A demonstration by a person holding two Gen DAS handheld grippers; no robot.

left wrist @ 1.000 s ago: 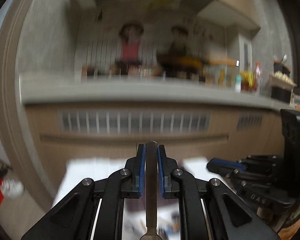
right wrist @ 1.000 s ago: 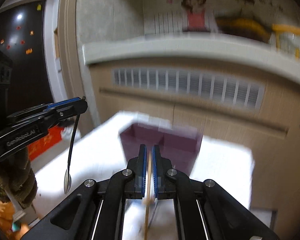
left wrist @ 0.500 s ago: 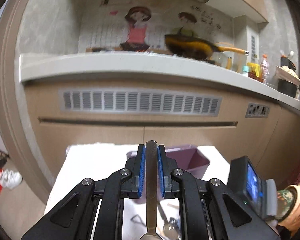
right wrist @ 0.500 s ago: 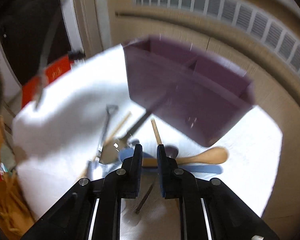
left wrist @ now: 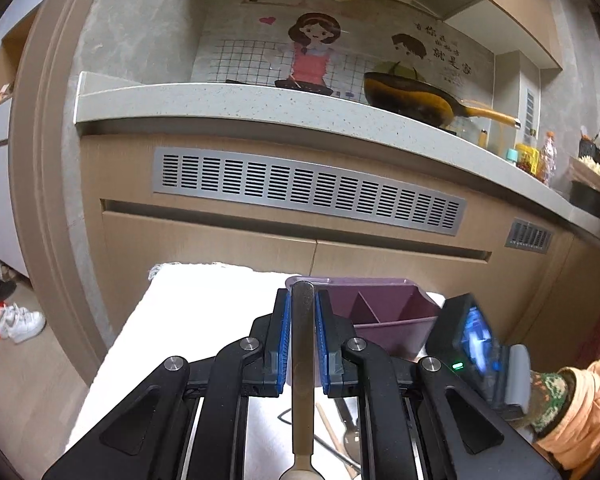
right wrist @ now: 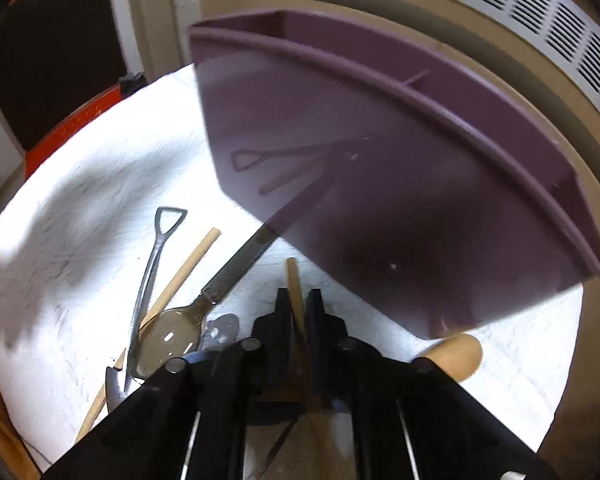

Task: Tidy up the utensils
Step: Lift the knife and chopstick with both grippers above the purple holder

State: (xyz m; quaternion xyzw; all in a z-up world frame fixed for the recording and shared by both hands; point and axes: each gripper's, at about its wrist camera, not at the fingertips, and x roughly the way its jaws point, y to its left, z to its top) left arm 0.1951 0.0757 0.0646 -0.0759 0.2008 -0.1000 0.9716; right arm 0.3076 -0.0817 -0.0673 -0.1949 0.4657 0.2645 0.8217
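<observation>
White cloth-covered table, fronting a wood cabinet with a slatted vent under a grey countertop. Left gripper: clamped on a metal spoon handle. Purple divided bin just ahead, to its right. Right gripper: closed on a wooden stick, with loose spoons to its left.

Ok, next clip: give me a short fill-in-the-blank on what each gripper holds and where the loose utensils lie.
1. The left gripper is shut on the handle of a metal ____.
2. The right gripper has a thin ____ stick between its jaws.
3. The caddy is ____ in colour.
4. The shovel-handled spoon lies on the ____ cloth.

Missing words: spoon; wooden; purple; white
</observation>
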